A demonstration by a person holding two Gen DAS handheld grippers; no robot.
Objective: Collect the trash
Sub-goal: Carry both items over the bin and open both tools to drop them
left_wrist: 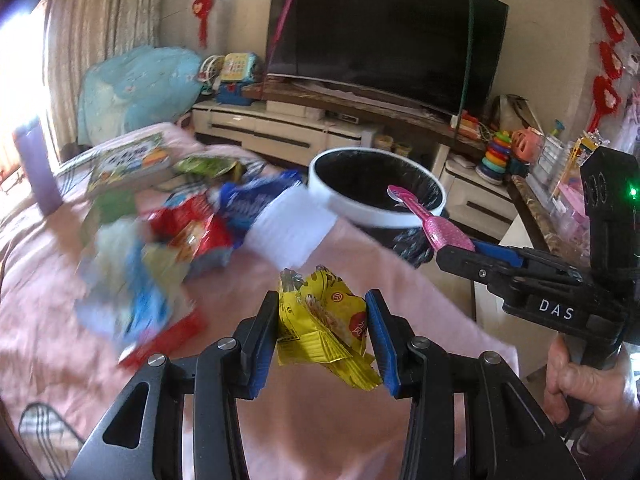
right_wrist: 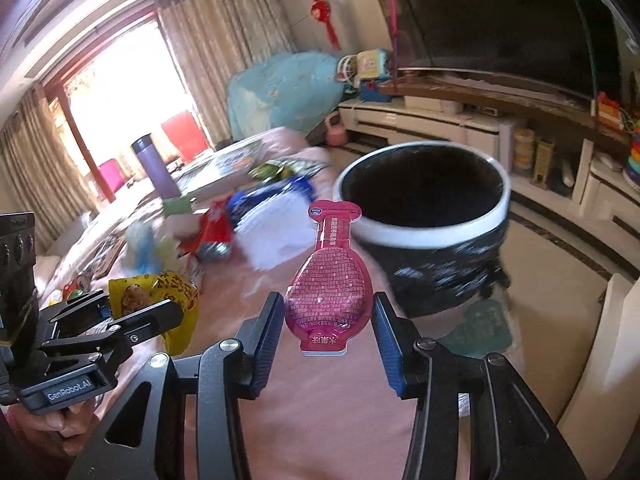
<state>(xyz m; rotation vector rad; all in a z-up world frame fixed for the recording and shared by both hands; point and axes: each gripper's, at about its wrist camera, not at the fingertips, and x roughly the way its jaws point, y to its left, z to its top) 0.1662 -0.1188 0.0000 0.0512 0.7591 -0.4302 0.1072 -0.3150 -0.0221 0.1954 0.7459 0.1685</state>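
Observation:
My left gripper [left_wrist: 322, 320] is shut on a crumpled yellow snack wrapper [left_wrist: 324, 320] and holds it above the pink tablecloth [left_wrist: 48, 332]. It also shows in the right wrist view [right_wrist: 132, 312] with the yellow wrapper [right_wrist: 176, 288]. My right gripper [right_wrist: 329, 324] is shut on a pink bottle-shaped sachet [right_wrist: 330, 280], held upright near the bin. It shows in the left wrist view [left_wrist: 456, 250] with the pink sachet [left_wrist: 428, 220] over the bin's rim. The black bin with a white rim [left_wrist: 376, 208] [right_wrist: 432, 236] stands past the table edge.
A blurred heap of wrappers [left_wrist: 192, 232] [right_wrist: 224, 232] lies on the table with a white packet [left_wrist: 288, 228], a purple flask [left_wrist: 38, 168] [right_wrist: 154, 168] and a picture book [left_wrist: 132, 160]. A TV [left_wrist: 384, 40] on a low cabinet stands behind the bin.

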